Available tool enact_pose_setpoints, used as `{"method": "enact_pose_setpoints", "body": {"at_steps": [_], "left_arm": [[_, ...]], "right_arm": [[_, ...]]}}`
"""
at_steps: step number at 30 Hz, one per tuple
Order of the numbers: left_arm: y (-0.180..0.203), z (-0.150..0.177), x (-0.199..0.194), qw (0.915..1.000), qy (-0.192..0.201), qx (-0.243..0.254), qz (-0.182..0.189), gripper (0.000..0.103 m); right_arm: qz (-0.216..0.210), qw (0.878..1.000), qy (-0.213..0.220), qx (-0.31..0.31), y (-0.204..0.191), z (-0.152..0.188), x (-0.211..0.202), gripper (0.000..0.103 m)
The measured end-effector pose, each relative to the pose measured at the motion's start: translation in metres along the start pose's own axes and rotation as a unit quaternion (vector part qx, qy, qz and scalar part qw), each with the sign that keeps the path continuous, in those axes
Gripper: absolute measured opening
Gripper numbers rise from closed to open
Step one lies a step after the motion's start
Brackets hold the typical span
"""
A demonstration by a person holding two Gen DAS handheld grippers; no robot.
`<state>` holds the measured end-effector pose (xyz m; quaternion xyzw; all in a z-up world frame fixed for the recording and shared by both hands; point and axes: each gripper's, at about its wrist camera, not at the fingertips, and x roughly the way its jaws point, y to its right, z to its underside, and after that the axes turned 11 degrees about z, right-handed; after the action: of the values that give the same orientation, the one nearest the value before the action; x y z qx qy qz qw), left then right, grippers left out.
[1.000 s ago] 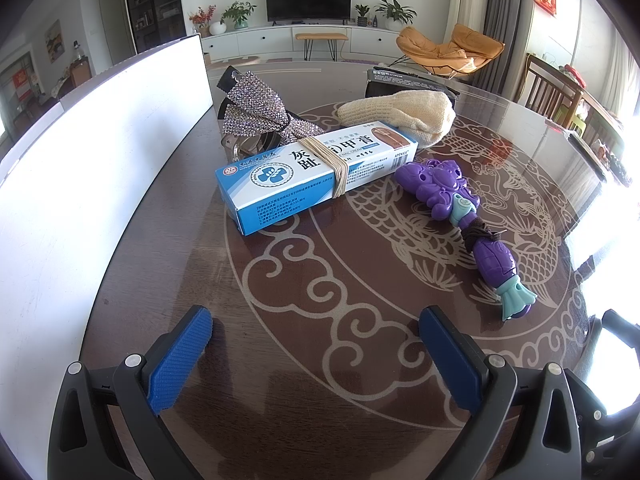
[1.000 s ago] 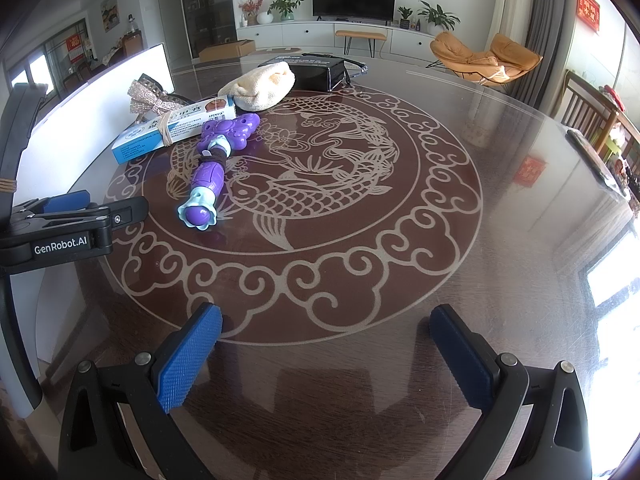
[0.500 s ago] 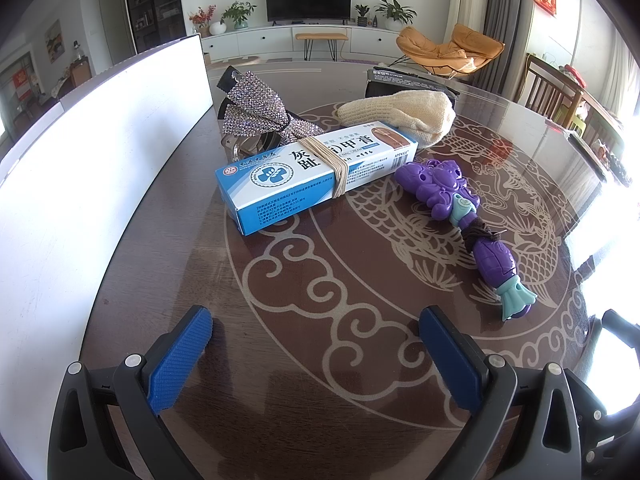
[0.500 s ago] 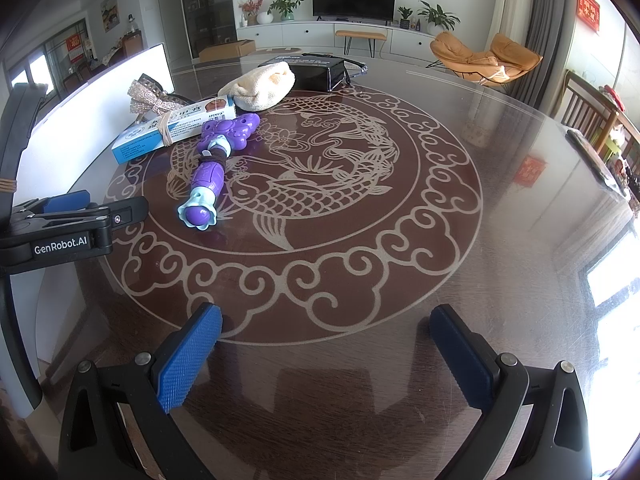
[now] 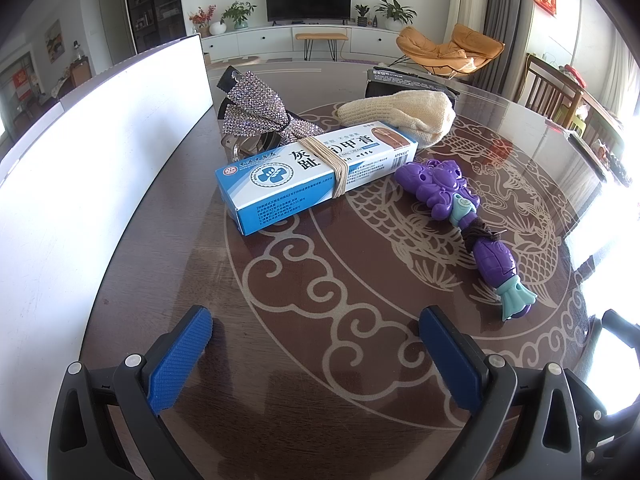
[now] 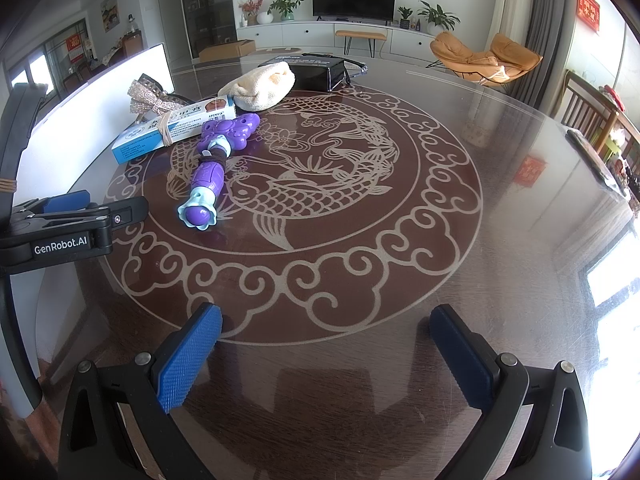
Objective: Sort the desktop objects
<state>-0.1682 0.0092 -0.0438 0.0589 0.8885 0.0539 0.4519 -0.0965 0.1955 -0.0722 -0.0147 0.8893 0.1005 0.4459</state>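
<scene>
A blue and white medicine box (image 5: 316, 176) (image 6: 172, 130) with twine round it lies on the round brown table (image 5: 320, 300) (image 6: 500, 200). Behind it sit a sparkly bow (image 5: 256, 114) (image 6: 146, 100) and a cream knitted mitten (image 5: 404, 116) (image 6: 260, 88). A purple and teal toy wand (image 5: 468, 224) (image 6: 212, 168) lies to the right of the box. My left gripper (image 5: 316, 344) stands open near the table's front, well short of the box. My right gripper (image 6: 326, 346) is open over bare table, with the left gripper's body (image 6: 68, 228) at its left.
A tall white panel (image 5: 80, 184) (image 6: 120, 80) runs along the table's left edge. A black box (image 5: 400, 80) (image 6: 316, 72) rests at the far side behind the mitten. Wooden chairs (image 6: 592, 120) stand at the right. A TV unit and orange lounge chair (image 5: 448, 48) are in the room beyond.
</scene>
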Motion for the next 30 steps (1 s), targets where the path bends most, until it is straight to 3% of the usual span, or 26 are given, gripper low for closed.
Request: {"method": "enact_pose_setpoints", "body": {"at_steps": [15,18,21,25,30], "left_arm": [[0.000,0.000,0.000,1.0000,0.000,0.000,0.000,0.103],[0.000,0.000,-0.002,0.9996,-0.025,0.010,0.010,0.103],[-0.004,0.016,-0.016,0.9966,-0.058,0.046,0.037,0.103],[-0.015,0.041,-0.036,0.9923,-0.053,0.091,0.066,0.103],[-0.029,0.061,-0.050,0.9917,-0.040,0.099,0.073,0.103]], "right_arm": [[0.000,1.000,0.000,0.000,0.000,0.000,0.000,0.103],[0.000,1.000,0.000,0.000,0.000,0.000,0.000,0.103],[0.000,1.000,0.000,0.000,0.000,0.000,0.000,0.103],[0.000,1.000,0.000,0.000,0.000,0.000,0.000,0.103],[-0.018,0.999,-0.021,-0.018,0.000,-0.004,0.000,0.103]]}}
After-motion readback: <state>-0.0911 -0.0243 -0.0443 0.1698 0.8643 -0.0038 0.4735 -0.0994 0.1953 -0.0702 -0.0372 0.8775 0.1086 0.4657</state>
